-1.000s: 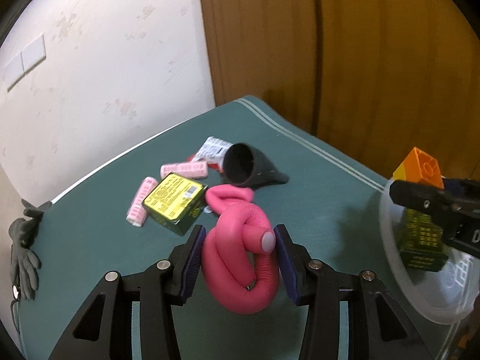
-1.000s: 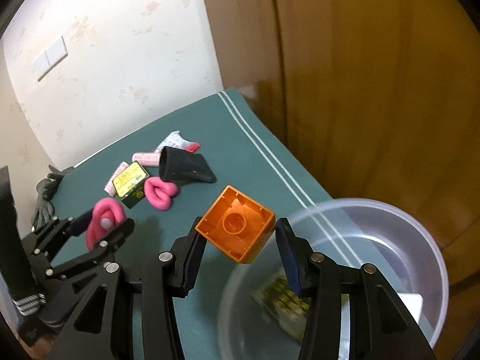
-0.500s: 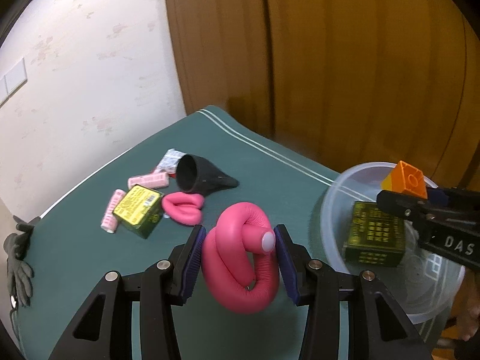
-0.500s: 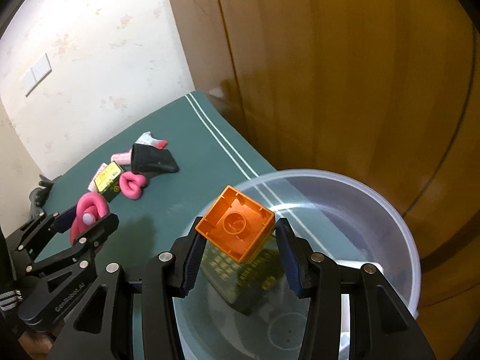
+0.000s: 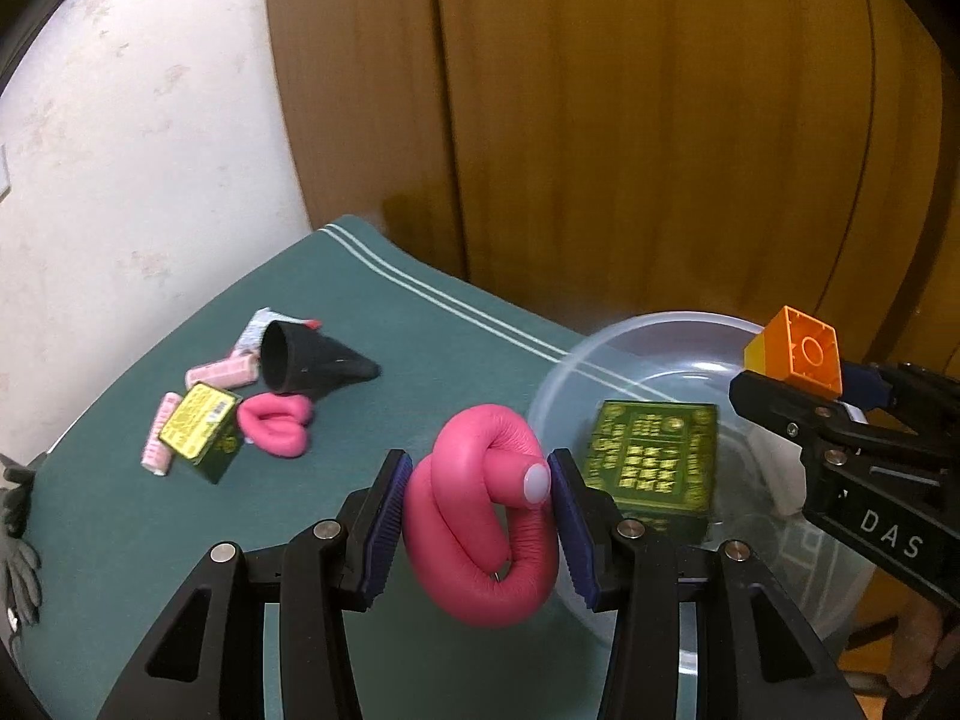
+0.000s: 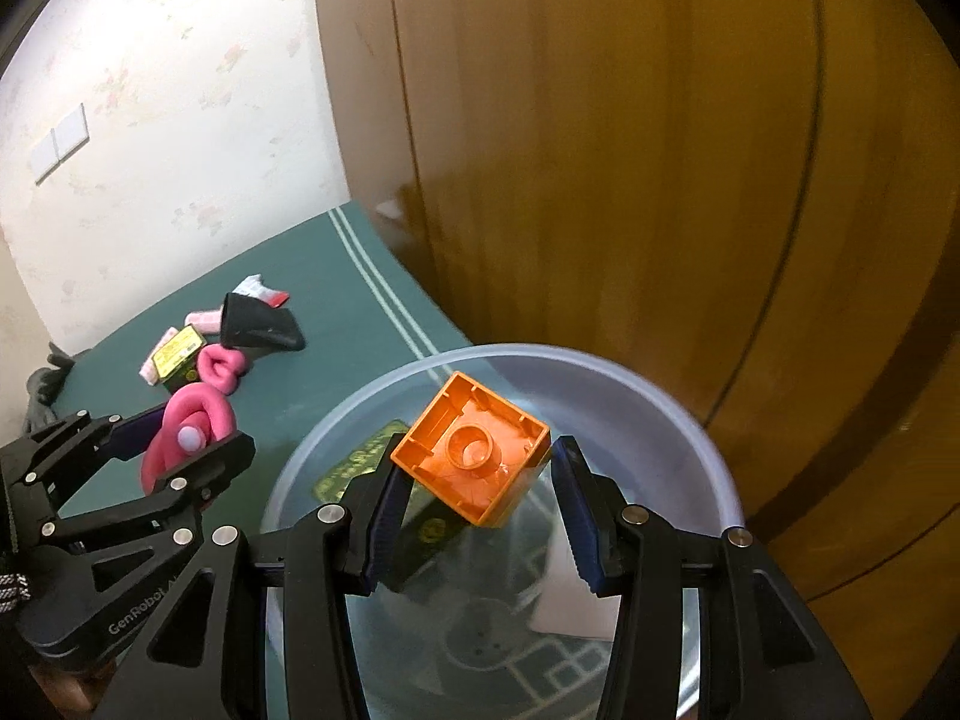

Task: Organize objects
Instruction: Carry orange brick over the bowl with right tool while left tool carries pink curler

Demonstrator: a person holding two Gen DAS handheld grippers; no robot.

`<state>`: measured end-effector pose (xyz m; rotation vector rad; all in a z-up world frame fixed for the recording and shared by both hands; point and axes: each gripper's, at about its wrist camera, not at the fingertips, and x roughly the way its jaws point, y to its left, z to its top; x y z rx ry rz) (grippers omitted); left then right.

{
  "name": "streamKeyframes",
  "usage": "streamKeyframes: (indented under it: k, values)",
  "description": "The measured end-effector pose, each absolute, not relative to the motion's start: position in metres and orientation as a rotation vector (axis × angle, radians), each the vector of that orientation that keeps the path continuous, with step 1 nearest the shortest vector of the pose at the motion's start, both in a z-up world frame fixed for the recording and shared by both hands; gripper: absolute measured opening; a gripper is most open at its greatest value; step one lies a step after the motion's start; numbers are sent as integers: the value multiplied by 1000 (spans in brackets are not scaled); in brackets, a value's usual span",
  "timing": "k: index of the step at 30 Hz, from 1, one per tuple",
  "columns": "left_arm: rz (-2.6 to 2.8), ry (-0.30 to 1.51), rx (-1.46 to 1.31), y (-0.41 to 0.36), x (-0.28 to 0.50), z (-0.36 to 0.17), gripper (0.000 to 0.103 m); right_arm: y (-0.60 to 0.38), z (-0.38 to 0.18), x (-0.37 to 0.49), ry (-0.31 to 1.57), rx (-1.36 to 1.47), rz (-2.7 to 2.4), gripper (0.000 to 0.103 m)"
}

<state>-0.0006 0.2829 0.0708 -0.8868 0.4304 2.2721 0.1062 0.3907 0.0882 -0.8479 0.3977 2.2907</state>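
Note:
My left gripper point(image 5: 477, 531) is shut on a coiled pink foam roller point(image 5: 480, 516), held above the green table beside the clear plastic bowl point(image 5: 600, 354). It also shows in the right wrist view point(image 6: 186, 441). My right gripper point(image 6: 474, 516) holds an orange toy brick point(image 6: 474, 456) over the bowl point(image 6: 690, 420); the jaws look slightly parted, with a gap at the right pad. The brick also shows in the left wrist view point(image 5: 798, 354). A green box point(image 5: 654, 462) lies in the bowl.
On the table's far left lie a black cone point(image 5: 306, 360), a second pink coil point(image 5: 276, 429), a green-yellow box point(image 5: 204, 435), pink rollers point(image 5: 219, 369) and a white packet point(image 5: 258, 330). A wooden wardrobe point(image 5: 660, 120) stands behind. A grey glove point(image 5: 15, 534) hangs at the left edge.
Both grippers have moved right toward the bowl. The orange brick is now over the bowl's inside, tilted, and the right jaws have widened slightly. The left gripper still holds the pink roller.

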Motion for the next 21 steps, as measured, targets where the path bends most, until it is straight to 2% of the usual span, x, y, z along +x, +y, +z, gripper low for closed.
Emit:
streamKeyframes:
  k: [17,21]
  values:
    - [2136,425,-904,317,15,62,51,407,89,147,435,-802,2234,48]
    - [2114,404,-908,318,18,62,62,410,87,152,457,-804,2231,49]
